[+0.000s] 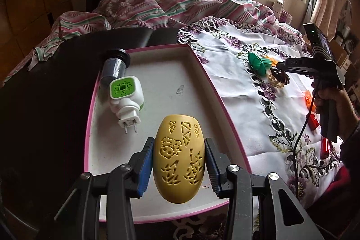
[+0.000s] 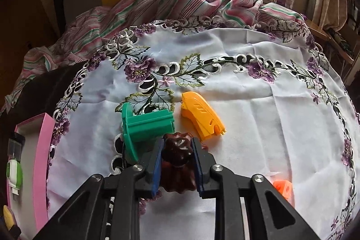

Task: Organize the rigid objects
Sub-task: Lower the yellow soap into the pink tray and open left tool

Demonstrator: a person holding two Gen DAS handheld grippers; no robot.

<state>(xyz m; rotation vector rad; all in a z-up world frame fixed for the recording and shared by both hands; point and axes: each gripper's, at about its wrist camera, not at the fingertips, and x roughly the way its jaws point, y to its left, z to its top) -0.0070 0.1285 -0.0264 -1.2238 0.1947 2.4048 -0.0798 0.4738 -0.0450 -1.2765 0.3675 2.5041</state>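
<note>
The left gripper [image 1: 178, 163] clamps a carved yellow egg-shaped case [image 1: 179, 159] just over the pink-rimmed tray [image 1: 216, 91], so setting it down looks next. The right gripper [image 2: 176, 161] has closed on a dark brown ribbed bottle [image 2: 177, 154] on the embroidered cloth [image 2: 247, 109], beside a green spool [image 2: 144, 127]; it needs lifting across to the tray.

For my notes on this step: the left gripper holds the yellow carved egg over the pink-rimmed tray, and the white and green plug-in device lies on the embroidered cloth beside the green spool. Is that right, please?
Not quite. The plug-in device lies inside the pink-rimmed tray, not on the cloth, as the left wrist view shows. The rest stands: the left gripper holds the yellow carved egg over the tray.
</note>
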